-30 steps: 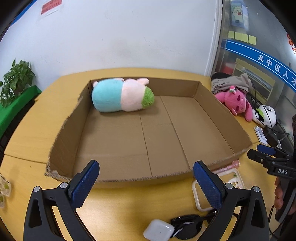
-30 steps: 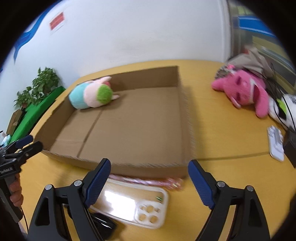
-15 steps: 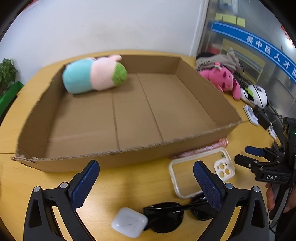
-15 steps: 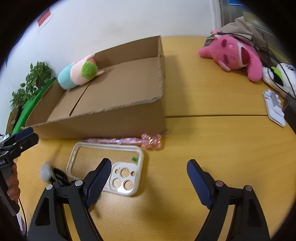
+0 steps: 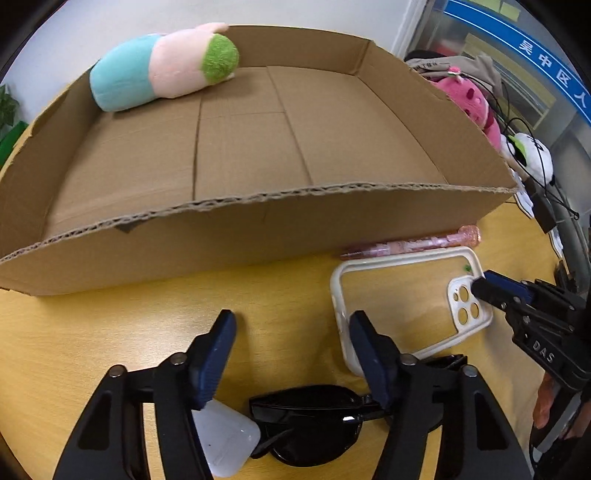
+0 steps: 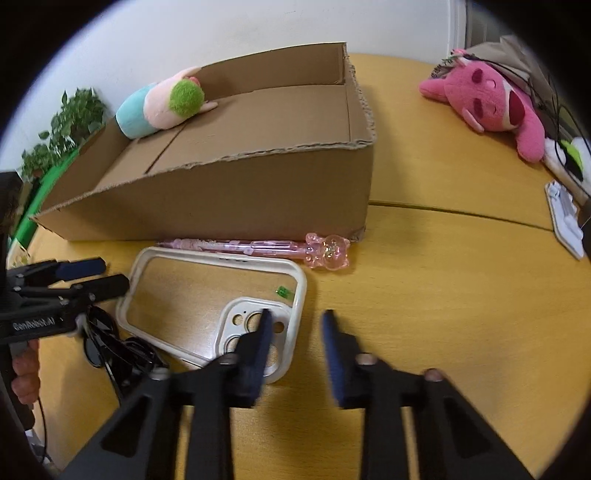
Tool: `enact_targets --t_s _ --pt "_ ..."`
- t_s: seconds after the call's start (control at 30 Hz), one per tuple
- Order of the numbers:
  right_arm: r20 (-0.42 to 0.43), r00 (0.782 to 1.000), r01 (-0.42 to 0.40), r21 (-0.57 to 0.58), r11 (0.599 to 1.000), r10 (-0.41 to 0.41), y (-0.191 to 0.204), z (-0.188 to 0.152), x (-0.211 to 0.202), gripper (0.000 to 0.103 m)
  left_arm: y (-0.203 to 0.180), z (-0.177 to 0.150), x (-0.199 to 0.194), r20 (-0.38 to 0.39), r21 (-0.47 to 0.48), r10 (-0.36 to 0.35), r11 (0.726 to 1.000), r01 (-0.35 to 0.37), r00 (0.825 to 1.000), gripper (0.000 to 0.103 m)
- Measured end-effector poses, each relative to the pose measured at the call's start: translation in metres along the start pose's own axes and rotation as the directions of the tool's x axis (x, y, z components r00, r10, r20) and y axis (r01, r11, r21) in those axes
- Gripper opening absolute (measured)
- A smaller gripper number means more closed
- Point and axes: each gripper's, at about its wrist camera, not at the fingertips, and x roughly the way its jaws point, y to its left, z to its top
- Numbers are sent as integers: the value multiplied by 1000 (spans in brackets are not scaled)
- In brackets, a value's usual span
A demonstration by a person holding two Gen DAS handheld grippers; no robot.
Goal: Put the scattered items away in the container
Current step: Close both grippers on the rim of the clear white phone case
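Yellow wooden table point(image 6: 443, 280) carries the cardboard box point(image 5: 229, 236) by a white wall point(image 6: 229, 29); a plush toy point(image 5: 162, 68) lies inside. Phone case point(image 6: 207, 295), pink pen point(image 6: 258, 245) and sunglasses point(image 5: 310, 417) lie before it. Left gripper point(image 5: 288, 332), jaws just closing, holds nothing. Right gripper point(image 6: 295, 332), closing, straddles the case's corner without pressing it.

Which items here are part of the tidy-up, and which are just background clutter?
Job:
cardboard box (the container)
striped plush, already inside
phone case
pink pen
sunglasses
white earbud case

Likely bystanders:
pink plush and panda plush at the table's far side
potted plant
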Motion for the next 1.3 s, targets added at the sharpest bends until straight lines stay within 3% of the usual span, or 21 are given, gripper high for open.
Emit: enact_targets --t_s 0.13,0.2,0.3,0.43,0.63,0.77,0.83,0.9,0.93,1.03,1.07,1.17,1.2,1.3 --pt "-5 1000 1 -5 1000 -1 3 0 1 9 -2 -1 -1 0 5 -46 999 46 999 41" --pt "-3 1000 2 -5 1000 -2 5 0 0 8 -4 -1 -2 1 21 -60 998 60 998 25" --pt "0 1000 -10 3 1000 10 6 1 -2 8 -9 -2 -5 6 47 -54 997 54 999 10" --pt "31 999 -11 -19 1000 11 15 4 -13 7 -14 -2 -16 38 83 -13 997 10 999 4" --pt "77 997 -21 -43 999 24 24 9 -31 6 -14 -6 -53 122 107 -61 993 48 991 2" --pt "83 996 -12 -45 999 16 28 9 -33 6 -4 -9 -57 90 67 -92 994 86 992 3" --pt "75 997 -10 -29 1000 13 26 8 -30 5 -2 -12 -52 71 58 -80 995 76 994 12" --pt "65 998 -6 -7 1000 7 23 5 -26 5 -2 -17 -45 44 45 -80 996 78 996 54" --pt "58 998 -6 2 1000 5 22 3 -24 5 -2 -19 -42 30 35 -88 996 87 996 62" --pt "33 999 -8 31 999 7 20 -2 -16 5 -4 -23 -28 -27 2 -99 995 99 995 66" --pt "29 1000 -9 35 999 8 20 -3 -15 5 -4 -23 -24 -46 -5 -91 996 91 995 64" --pt "21 1000 -8 38 999 7 22 -7 -12 5 -5 -26 -14 -87 -10 -69 998 68 994 40" --pt "19 1000 -8 39 999 7 23 -9 -12 5 -6 -26 -15 -84 -3 -53 999 53 995 28" --pt "11 1000 -23 44 999 22 25 -13 -12 5 -3 -27 -14 -96 -30 -60 998 58 994 9"
